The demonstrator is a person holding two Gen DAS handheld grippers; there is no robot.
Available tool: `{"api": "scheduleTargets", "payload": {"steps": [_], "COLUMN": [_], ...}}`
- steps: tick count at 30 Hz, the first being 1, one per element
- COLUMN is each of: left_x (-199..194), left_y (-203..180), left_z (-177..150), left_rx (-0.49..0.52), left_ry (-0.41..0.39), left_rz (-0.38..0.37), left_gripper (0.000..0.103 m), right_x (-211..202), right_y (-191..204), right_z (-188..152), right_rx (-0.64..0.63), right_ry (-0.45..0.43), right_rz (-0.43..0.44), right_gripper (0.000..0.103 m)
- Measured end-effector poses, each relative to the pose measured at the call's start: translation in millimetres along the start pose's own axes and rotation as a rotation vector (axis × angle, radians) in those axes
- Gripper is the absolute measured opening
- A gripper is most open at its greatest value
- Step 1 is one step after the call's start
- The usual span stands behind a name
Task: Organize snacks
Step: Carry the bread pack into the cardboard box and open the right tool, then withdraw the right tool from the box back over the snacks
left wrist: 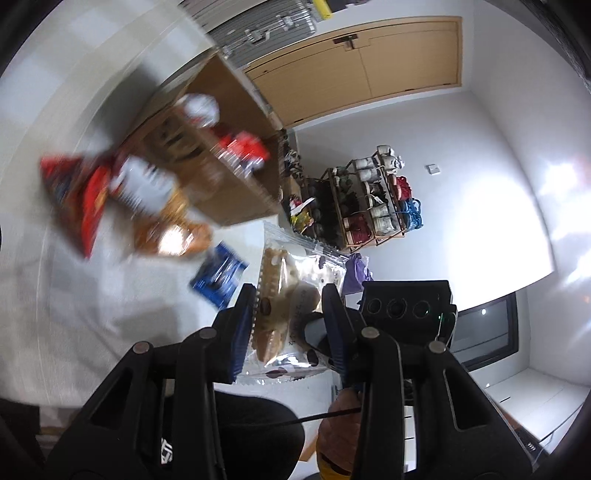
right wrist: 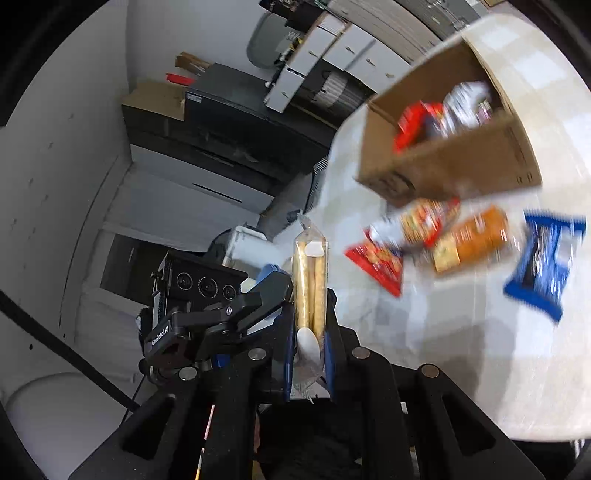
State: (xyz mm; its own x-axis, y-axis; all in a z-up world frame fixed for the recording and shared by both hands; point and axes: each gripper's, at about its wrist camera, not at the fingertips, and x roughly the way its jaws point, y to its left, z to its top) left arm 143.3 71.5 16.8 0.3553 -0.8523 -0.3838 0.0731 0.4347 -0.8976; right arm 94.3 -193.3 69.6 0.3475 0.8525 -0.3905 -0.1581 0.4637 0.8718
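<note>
My left gripper is shut on a clear-wrapped biscuit packet, whose flat face shows between the blue pads. My right gripper is shut on a clear biscuit packet seen edge-on and upright. The left gripper's fingers lie against that packet's left side; I cannot tell whether both hold one packet. Both are lifted above the white table. On it lie a blue packet, an orange packet and a red bag. Behind them an open cardboard box holds several snacks.
The same box and loose snacks appear blurred in the left wrist view. A shoe rack, a wooden door and a suitcase stand beyond the table. Dark cabinets line the other wall. A person's hand shows below.
</note>
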Motion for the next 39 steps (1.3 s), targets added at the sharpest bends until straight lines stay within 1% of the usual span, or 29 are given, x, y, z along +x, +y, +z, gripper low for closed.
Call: {"api": "scheduleTargets", "payload": {"steps": [4,8,14,18,21,23,26,30,32,33,34,35,36,37,38,39], "left_x": [4.9,16.8,60.5,84.7,101.9,111.3,121.1,130.2,132.9,133.1,134.1,132.6,131.3,130.4,129.5,128.7], "left_y": [-26.1,-42.8,-32.5,-14.5,-1.6,9.0,21.8,33.1,36.5,37.4,37.6,37.0,32.7,27.0,20.5,14.4], "left_z": [36.8,80.0,146.4,174.6,187.5,194.9,197.0,199.8,201.2,200.9,200.8,198.2,198.1,199.0,198.4,197.2], "left_rx": [0.018,0.034,-0.008,-0.027,-0.038,-0.047,-0.056,-0.074,-0.089,-0.094,-0.096,-0.093,-0.085,-0.077,-0.061,-0.047], "left_ry": [-0.008,-0.014,-0.001,0.013,0.018,0.022,0.029,0.030,0.036,0.036,0.038,0.037,0.027,0.022,0.016,0.014], "left_rz": [0.009,0.039,0.062,0.098,0.119,0.137,0.159,0.173,0.183,0.193,0.187,0.180,0.174,0.174,0.170,0.176], "left_gripper": [0.034,0.034,0.034,0.034,0.034,0.034,0.034,0.034,0.037,0.042,0.049,0.053,0.062,0.075,0.082,0.091], "right_x": [-7.3,1.2,14.1,24.9,33.4,39.3,46.2,53.9,55.4,56.7,56.6,55.1,53.0,50.7,46.4,41.4], "right_y": [12.8,16.8,-10.9,-34.4,-48.0,-55.2,-59.3,-67.5,-68.3,-66.2,-64.2,-61.3,-58.3,-54.0,-48.0,-41.8], "right_z": [40.9,83.0,141.6,170.2,183.5,188.7,190.7,192.1,191.7,190.8,190.7,190.2,189.7,189.6,189.0,188.5], "right_rx": [-0.003,-0.005,0.040,0.053,0.054,0.046,0.010,0.001,0.000,-0.014,-0.030,-0.048,-0.069,-0.093,-0.121,-0.146], "right_ry": [-0.011,-0.014,-0.008,-0.003,0.004,0.006,0.011,0.018,0.023,0.027,0.025,0.016,0.000,-0.022,-0.051,-0.080], "right_rz": [-0.003,-0.023,-0.035,-0.068,-0.100,-0.142,-0.215,-0.260,-0.280,-0.307,-0.333,-0.351,-0.372,-0.395,-0.410,-0.421], "right_gripper": [0.013,0.013,0.013,0.013,0.014,0.014,0.014,0.014,0.016,0.022,0.033,0.041,0.056,0.071,0.077,0.088]}}
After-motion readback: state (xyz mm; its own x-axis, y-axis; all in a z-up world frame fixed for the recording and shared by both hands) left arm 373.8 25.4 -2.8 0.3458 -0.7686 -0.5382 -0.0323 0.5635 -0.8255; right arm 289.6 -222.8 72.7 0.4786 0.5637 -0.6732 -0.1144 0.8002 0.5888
